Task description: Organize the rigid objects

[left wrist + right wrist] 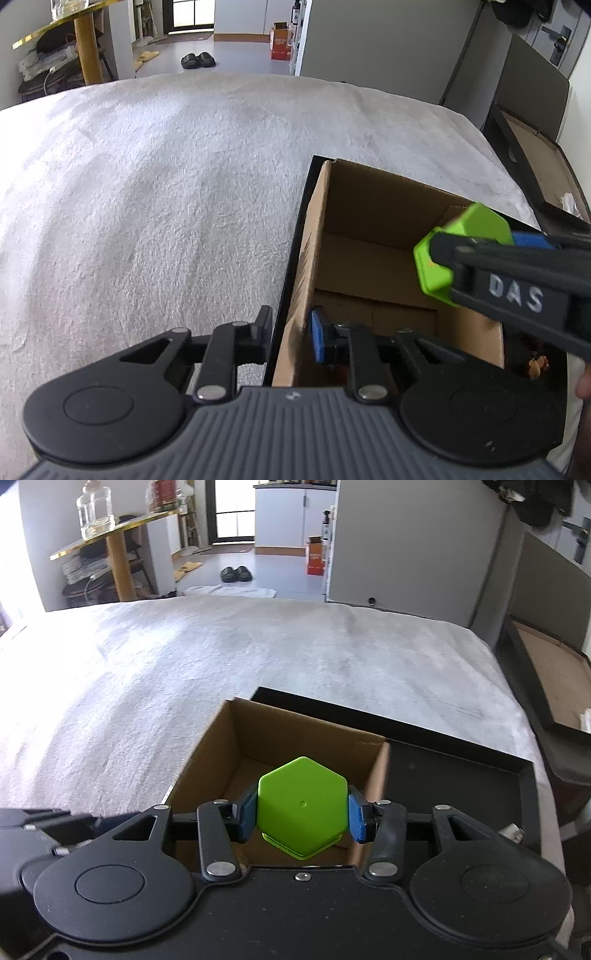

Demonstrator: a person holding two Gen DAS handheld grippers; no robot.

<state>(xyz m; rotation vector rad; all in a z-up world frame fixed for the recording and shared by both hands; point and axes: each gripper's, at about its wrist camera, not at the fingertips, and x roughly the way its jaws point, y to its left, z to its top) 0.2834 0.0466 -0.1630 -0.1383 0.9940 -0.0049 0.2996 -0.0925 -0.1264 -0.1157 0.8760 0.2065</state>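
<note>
A green hexagonal block (302,806) is held between the blue pads of my right gripper (302,814), just above the open cardboard box (221,738). In the left wrist view the same block (461,251) hangs over the box's right side, clamped by the right gripper (480,254). My left gripper (291,332) straddles the box's left wall (310,258), one finger outside and the blue pad (317,339) inside; it looks closed on that wall. The box floor that shows is bare.
The box sits in a black tray (461,775) on a white towel-covered surface (147,184). Another black tray with a brown lining (554,679) lies off the right edge. A yellow table (110,528), slippers and a grey partition stand behind.
</note>
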